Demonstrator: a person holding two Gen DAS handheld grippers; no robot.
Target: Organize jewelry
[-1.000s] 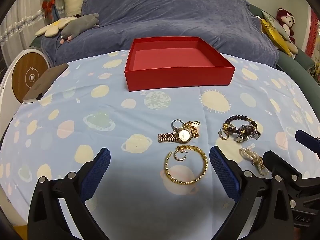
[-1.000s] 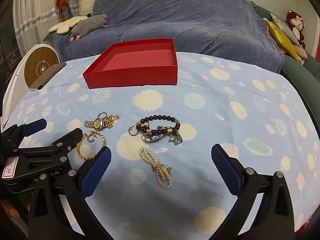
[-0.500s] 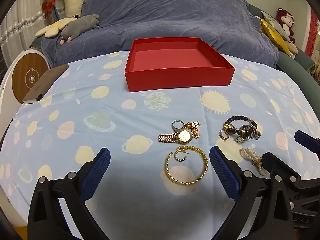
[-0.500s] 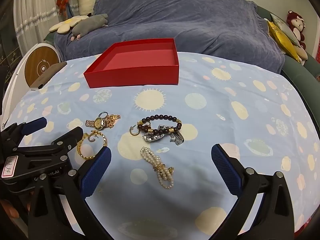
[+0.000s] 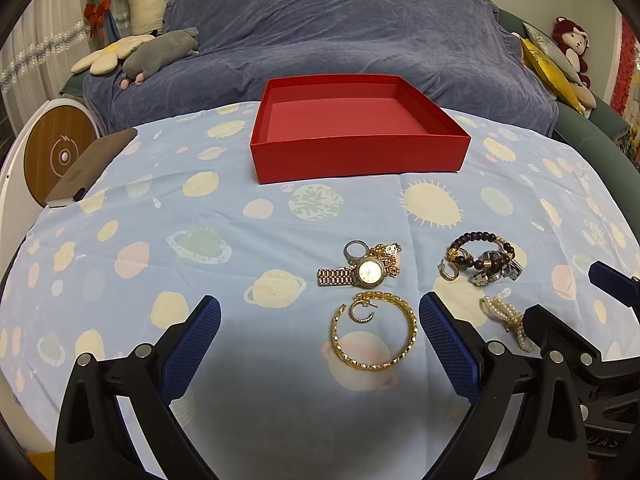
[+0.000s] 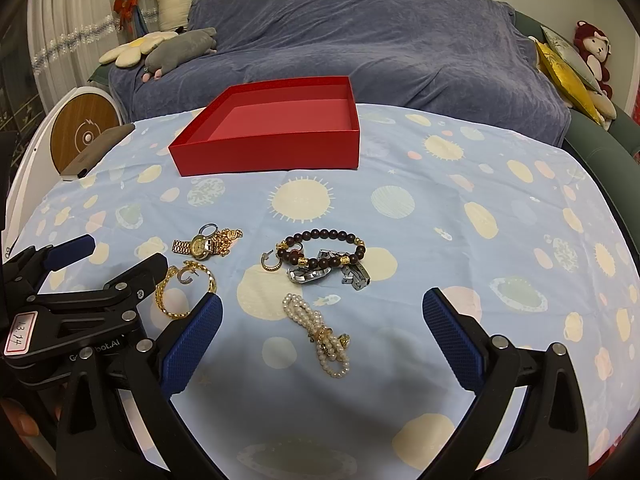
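Observation:
An empty red box [image 5: 360,158] [image 6: 268,156] stands at the far side of the table. Nearer lie a gold watch [image 5: 362,274] [image 6: 198,246], a gold chain bangle [image 5: 374,336] [image 6: 184,290] with a small hoop earring inside it, a dark bead bracelet [image 5: 482,254] [image 6: 322,246] with silver pieces, and a pearl bracelet [image 5: 508,322] [image 6: 326,338]. My left gripper [image 5: 320,344] is open just short of the bangle. My right gripper [image 6: 322,340] is open around the pearl bracelet, above the cloth.
A blue cloth with planet prints [image 5: 200,240] covers the table. A brown phone-like slab [image 5: 92,166] lies at the far left edge. Behind are a blue-covered sofa [image 6: 360,40] with plush toys, and a round wooden device [image 5: 56,152] at left.
Both grippers have edged slightly forward toward the jewelry. The pearl bracelet now sits further in between the right gripper's fingers. No jewelry has moved.

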